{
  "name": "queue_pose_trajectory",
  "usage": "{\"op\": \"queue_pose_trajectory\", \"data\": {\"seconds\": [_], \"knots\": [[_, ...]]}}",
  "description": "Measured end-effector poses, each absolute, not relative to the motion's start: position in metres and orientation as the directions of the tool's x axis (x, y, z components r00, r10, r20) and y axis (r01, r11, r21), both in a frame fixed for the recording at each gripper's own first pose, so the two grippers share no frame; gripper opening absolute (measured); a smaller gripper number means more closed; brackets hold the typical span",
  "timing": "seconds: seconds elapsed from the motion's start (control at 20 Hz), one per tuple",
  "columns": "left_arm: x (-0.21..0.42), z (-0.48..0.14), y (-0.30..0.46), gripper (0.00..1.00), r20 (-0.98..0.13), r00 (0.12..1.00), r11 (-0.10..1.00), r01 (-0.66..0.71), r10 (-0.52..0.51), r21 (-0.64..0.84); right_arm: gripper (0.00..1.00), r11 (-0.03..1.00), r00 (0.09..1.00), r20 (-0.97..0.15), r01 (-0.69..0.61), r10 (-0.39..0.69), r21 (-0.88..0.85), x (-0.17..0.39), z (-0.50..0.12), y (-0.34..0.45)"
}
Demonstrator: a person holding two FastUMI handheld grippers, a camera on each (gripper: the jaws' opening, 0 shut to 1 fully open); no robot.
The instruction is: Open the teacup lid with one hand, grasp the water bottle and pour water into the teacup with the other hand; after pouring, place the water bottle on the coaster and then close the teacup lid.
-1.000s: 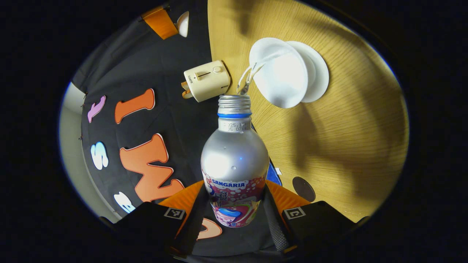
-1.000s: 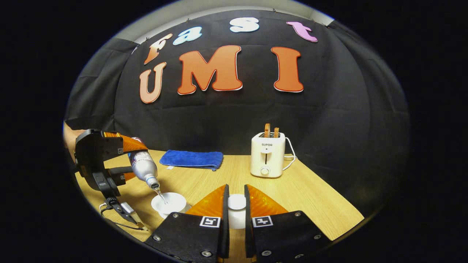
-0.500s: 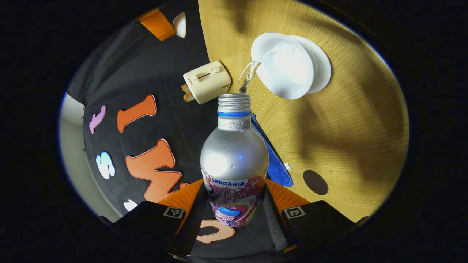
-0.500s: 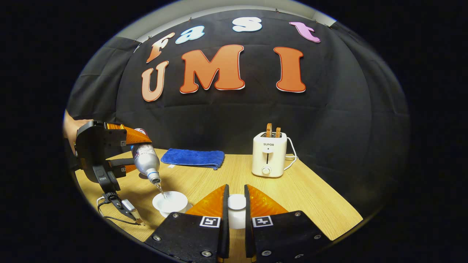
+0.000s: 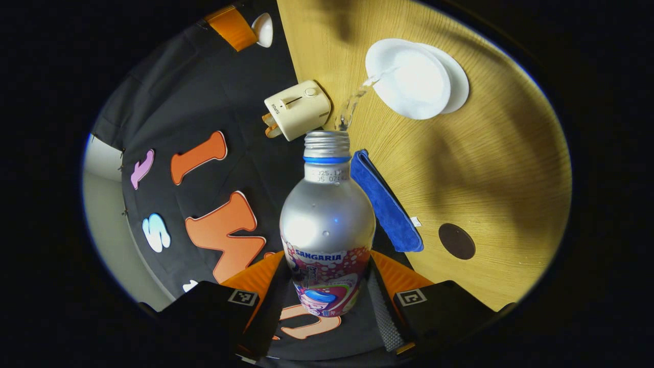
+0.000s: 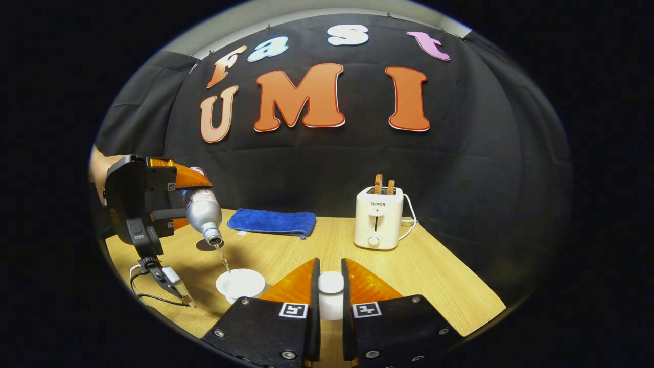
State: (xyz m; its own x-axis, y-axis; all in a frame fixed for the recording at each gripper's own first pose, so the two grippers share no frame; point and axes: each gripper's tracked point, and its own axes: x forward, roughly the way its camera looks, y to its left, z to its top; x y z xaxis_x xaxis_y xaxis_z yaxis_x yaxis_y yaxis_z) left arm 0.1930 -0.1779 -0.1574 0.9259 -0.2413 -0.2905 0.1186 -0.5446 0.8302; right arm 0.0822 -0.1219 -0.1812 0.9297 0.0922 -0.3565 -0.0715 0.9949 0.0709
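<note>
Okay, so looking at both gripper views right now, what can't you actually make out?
- Water level in the teacup: glare whitens its inside in the left gripper view; too small in the right gripper view.
- Teacup lid: mostly hidden between the right gripper fingers.
- How much is left in the water bottle: its wall is opaque.
- Bottle's base: hidden by the left gripper fingers.
- Coaster: too dark for detail.

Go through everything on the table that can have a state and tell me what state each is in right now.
water bottle: uncapped, tilted, pouring a thin stream
teacup: open, on its saucer, receiving water
teacup lid: off the cup, pinched in the right gripper
left gripper: shut on the bottle
coaster: bare
toaster: two slices sticking up
blue cloth: folded flat
</note>
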Motion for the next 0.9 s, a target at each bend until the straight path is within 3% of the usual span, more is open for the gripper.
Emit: {"op": "queue_pose_trajectory", "data": {"seconds": [0.9], "knots": [[0.191, -0.155, -0.196, 0.83, -0.258, 0.917, -0.587, 0.033, -0.304, 0.809, 0.17, 0.993, 0.927, -0.355, -0.098, 0.116, 0.067, 0.079, -0.180, -0.111]]}}
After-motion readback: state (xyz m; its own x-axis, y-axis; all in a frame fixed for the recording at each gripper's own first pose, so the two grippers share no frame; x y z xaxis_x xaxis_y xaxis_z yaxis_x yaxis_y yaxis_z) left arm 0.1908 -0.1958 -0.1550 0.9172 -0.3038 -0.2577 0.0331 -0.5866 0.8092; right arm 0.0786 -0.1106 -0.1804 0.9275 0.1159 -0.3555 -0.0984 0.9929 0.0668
